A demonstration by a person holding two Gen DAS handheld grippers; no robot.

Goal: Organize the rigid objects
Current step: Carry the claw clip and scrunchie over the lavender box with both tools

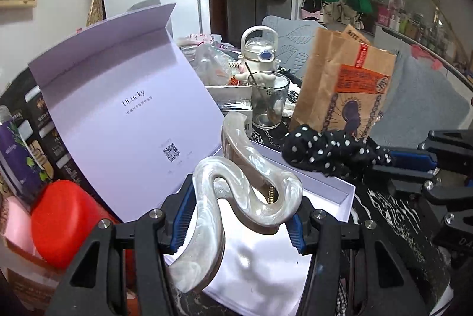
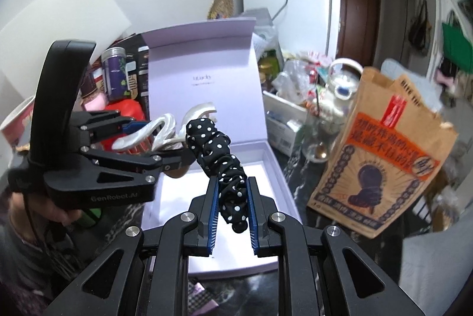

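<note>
On the left, the left gripper [image 1: 239,215] has its blue pads clamped across the pearly hair claw [image 1: 236,197], whose long curved body runs forward toward the raised lid, held over the near-left part of the open lilac box [image 1: 340,191]. To the right, the right gripper [image 2: 233,212] pinches the lower end of the polka-dot scrunchie [image 2: 218,156], which stretches up and away over the box's middle. Both loads hang above the tray; the claw looks nearer the floor of the box, so a short drop should seat it first.
</note>
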